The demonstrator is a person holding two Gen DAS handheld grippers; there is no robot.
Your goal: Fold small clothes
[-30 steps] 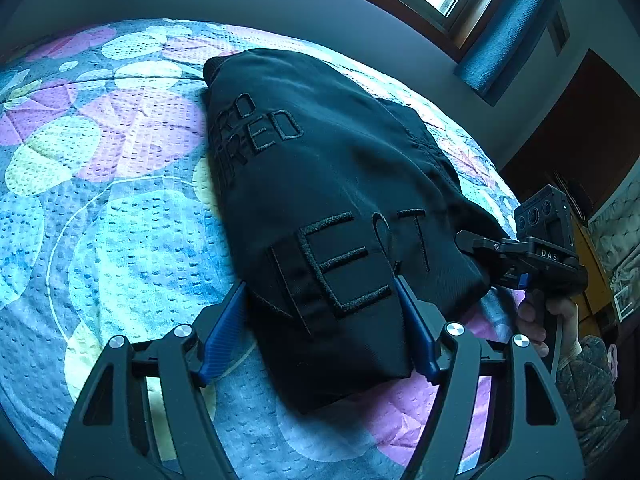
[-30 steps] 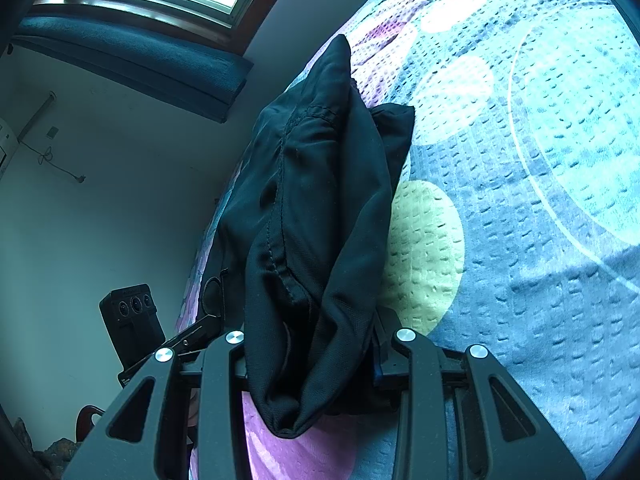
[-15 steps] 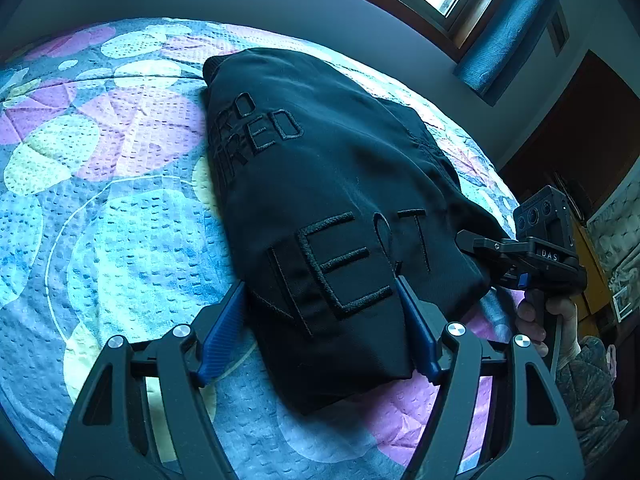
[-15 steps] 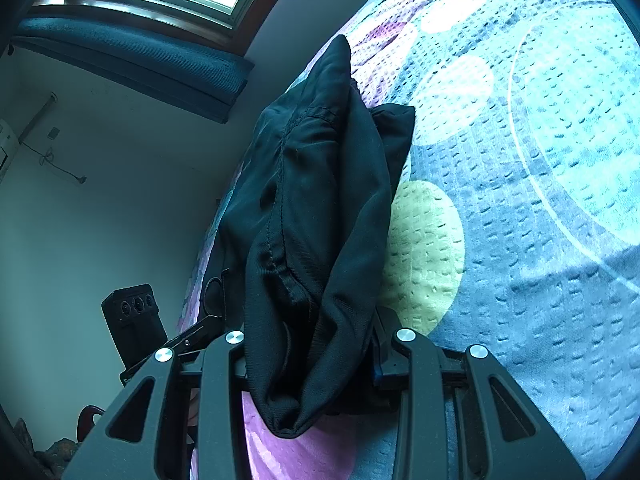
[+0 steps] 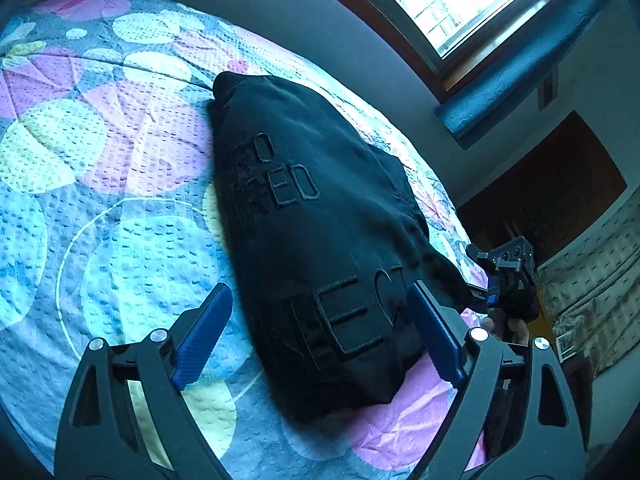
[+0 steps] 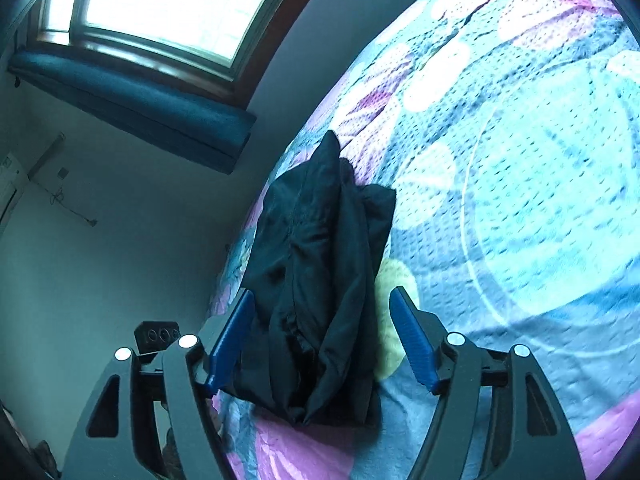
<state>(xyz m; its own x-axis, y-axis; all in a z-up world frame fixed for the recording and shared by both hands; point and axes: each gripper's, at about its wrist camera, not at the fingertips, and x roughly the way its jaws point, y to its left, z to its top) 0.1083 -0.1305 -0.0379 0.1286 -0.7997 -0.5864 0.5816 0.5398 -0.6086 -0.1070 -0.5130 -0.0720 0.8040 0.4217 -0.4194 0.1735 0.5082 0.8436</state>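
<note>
Left claw (image 5: 320, 328): jaws spread wide, blue pads on either side of the near end of the black garment (image 5: 320, 240), gripping nothing; whether the pads touch the cloth cannot be told. Right claw (image 6: 322, 336): jaws likewise spread, straddling the bunched near end of the same garment (image 6: 320, 280), with a visible gap between the right pad and the cloth.

Garment: a dark, folded piece with raised tone-on-tone lettering, lying on the bed's patterned bedspread (image 5: 100, 200), which shows pale blue, pink and yellow circles. In the left wrist view its long axis runs from the claw away toward the far upper left, narrowing to a rounded far tip; the broad near end lies between the pads. In the right wrist view (image 6: 320, 280) the same piece appears edge-on as a tall ridge of folds, its long axis running straight away from the claw, pointed far end toward the wall below the window (image 6: 168, 4).

The right claw also appears in the left wrist view (image 5: 504, 280) at the garment's right side, held by a hand (image 5: 508, 326).
</note>
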